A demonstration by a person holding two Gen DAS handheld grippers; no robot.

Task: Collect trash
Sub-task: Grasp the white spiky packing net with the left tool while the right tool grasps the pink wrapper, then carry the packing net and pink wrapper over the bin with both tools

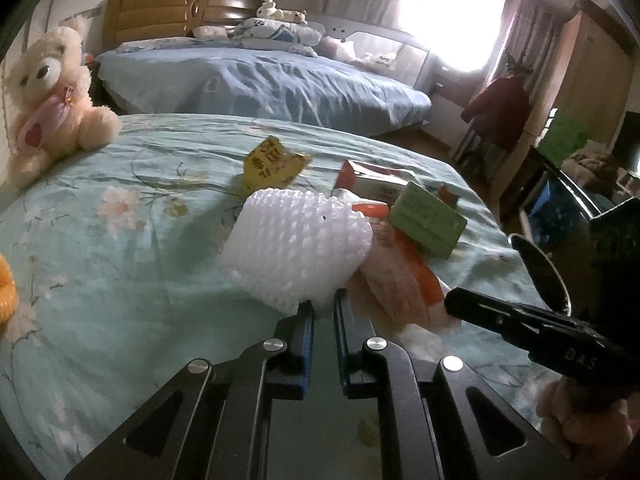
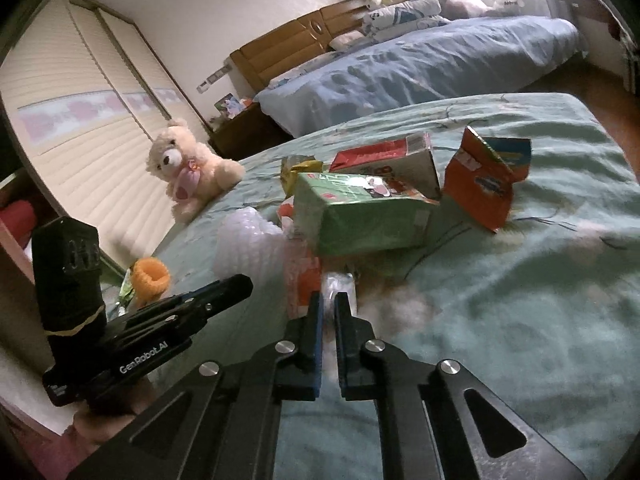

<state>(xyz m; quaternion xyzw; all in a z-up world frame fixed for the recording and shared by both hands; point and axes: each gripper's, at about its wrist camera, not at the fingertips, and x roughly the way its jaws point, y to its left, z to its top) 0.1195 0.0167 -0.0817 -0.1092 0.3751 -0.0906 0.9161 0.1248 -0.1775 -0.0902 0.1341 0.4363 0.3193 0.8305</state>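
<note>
Left wrist view: the left gripper (image 1: 323, 307) pinches the white foam net (image 1: 296, 248); the right gripper (image 2: 329, 300) is closed on a clear wrapper (image 2: 338, 284) on the bed (image 2: 520, 300).

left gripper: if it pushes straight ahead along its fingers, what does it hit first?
The white foam net sleeve. The left gripper is nearly shut, its tips at the sleeve's near edge, apparently pinching it. Behind that lie the orange-and-clear plastic wrapper and the green box; depth there is unclear.

Orange ring (image 1: 6, 288) cut off by left edge; yellow wrapper (image 2: 298, 168) half hidden behind green box (image 2: 360, 212).
</note>
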